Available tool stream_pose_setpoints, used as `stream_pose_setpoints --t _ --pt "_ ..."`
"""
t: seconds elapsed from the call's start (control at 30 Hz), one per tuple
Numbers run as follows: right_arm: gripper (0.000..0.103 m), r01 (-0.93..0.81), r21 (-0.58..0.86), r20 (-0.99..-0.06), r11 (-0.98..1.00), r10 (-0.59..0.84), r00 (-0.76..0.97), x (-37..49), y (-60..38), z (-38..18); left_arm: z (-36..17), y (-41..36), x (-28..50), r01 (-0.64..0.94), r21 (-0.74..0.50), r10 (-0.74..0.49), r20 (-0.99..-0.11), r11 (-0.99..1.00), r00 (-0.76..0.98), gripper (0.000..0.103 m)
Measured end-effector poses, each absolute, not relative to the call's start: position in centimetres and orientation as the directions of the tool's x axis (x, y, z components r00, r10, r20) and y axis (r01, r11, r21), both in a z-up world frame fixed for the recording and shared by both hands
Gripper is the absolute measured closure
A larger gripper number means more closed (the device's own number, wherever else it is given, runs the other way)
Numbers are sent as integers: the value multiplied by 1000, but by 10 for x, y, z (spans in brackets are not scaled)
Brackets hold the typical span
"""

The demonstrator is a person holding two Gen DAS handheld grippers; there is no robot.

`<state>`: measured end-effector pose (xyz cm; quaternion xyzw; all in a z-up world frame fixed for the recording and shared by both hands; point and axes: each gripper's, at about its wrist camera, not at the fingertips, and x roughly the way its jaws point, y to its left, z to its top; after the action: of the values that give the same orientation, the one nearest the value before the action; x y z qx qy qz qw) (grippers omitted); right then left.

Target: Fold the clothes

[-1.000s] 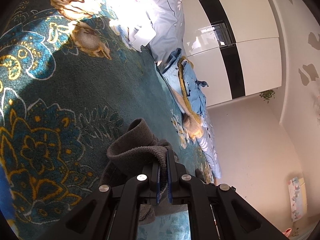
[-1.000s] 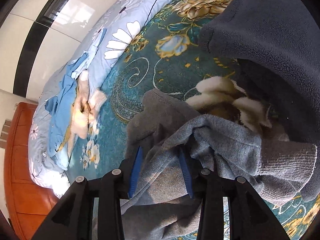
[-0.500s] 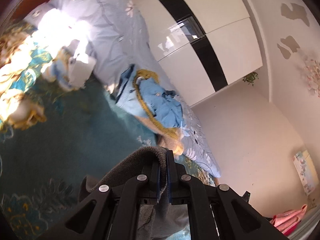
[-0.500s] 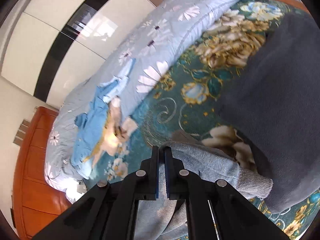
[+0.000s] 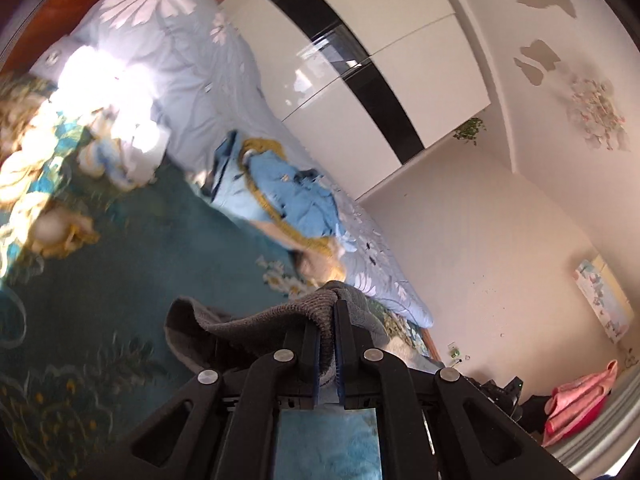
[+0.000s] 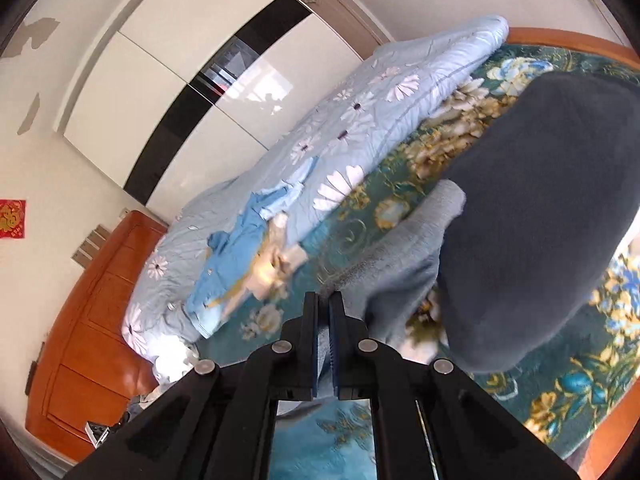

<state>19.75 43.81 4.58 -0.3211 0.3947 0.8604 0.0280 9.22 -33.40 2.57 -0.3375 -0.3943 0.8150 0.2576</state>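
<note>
Hanging between the two grippers, the grey knit sweater [image 5: 256, 320] was held up off the teal floral bedspread [image 5: 168, 240], one ribbed edge pinched in the left gripper [image 5: 327, 344] and another part of the cloth pinched in the right gripper [image 6: 323, 332]. Both pairs of fingers stood narrow, closed on the fabric with only a thin slot between them. Whether this lift served to spread the garment or to carry one edge over for a fold, the pictures did not settle. The likeliest trouble lay in the grips themselves: each held only a small bite of loose knit near the tips, so the sweater's own weight or an uneven pull could draw the cloth out, and a corner would drop in a heap. It could also sag and twist between the grippers, so any fold would come down crooked, or snag on the dark fleece garment [image 6: 540, 208] lying just beside it. Beyond lay a crumpled light-blue shirt [image 5: 288, 192] with something mustard-coloured against a pale daisy-print quilt [image 5: 192, 80], then a white wardrobe [image 5: 360, 72] with a black stripe. Only the left wrist view showed the ribbed hem curling over the fingers and a pink cloth [image 5: 580, 400] on the floor; only the right wrist view showed the fleece, the sweater's lighter grey sleeve [image 6: 420, 232] and the orange wooden headboard [image 6: 92, 320].
</note>
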Motion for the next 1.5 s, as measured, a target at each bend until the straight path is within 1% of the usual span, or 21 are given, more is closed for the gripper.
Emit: stream_pose_setpoints --t 0.1,0.23,0.3,0.37,0.43,0.47,0.5,0.6,0.63,0.7,0.8,0.9,0.97,1.13,1.2,1.27,1.33,1.43,1.5 --pt "99 -345 661 -620 -667 -226 -751 227 436 6 -25 -346 127 -14 -845 676 -417 -534 -608 97" --pt "100 -409 699 -629 -587 -233 -742 262 443 -34 -64 -350 162 91 -839 663 -486 -537 -568 97" --pt "100 -428 701 -639 -570 -237 -732 273 444 -46 -74 -354 170 136 -821 644 -527 -555 -555 90" --pt "100 -433 701 -646 -567 -246 -722 280 443 -52 -78 -358 175 167 -814 634 -546 -557 -547 88" --pt "100 -420 693 -651 -585 -258 -714 279 438 -51 -75 -362 178 186 -799 613 -568 -572 -549 84" --pt "100 -412 688 -652 -597 -260 -712 277 435 -49 -72 -364 178 192 -784 595 -583 -590 -552 80" --pt "100 -402 684 -652 -609 -263 -711 273 432 -46 -69 -365 179 198 -769 577 -599 -607 -556 73" --pt "99 -362 667 -654 -651 -280 -703 256 421 -39 -56 -371 175 188 -744 544 -614 -642 -573 61" --pt "99 -349 661 -657 -664 -287 -697 248 416 -37 -50 -373 172 174 -736 531 -610 -654 -588 59" --pt "99 -332 648 -667 -685 -301 -681 232 407 -35 -42 -371 150 156 -738 527 -597 -657 -605 48" --pt "99 -317 633 -684 -706 -319 -656 206 396 -35 -35 -360 106 134 -736 540 -596 -664 -594 46" --pt "99 -304 636 -686 -709 -339 -644 187 388 -35 -41 -341 51 142 -681 517 -659 -718 -547 44" --pt "99 -301 623 -697 -722 -338 -632 169 389 -35 -57 -331 17 175 -662 517 -700 -729 -492 44" --pt "99 -298 571 -740 -765 -322 -590 114 398 -37 -77 -302 -17 164 -663 567 -722 -730 -397 44" --pt "92 -296 549 -757 -781 -315 -573 92 402 -38 -85 -291 -30 158 -665 585 -728 -730 -358 43" --pt "73 -294 527 -773 -797 -306 -556 70 406 -39 -90 -283 -34 163 -624 554 -764 -764 -330 43" --pt "69 -290 505 -788 -813 -298 -539 48 409 -40 -93 -281 -35 183 -615 543 -775 -767 -324 43" --pt "69 -285 472 -810 -834 -284 -513 16 415 -42 -93 -284 -38 221 -617 535 -776 -755 -335 43" --pt "64 -288 453 -825 -843 -275 -494 4 416 -50 -94 -281 -43 242 -599 516 -791 -764 -328 43"
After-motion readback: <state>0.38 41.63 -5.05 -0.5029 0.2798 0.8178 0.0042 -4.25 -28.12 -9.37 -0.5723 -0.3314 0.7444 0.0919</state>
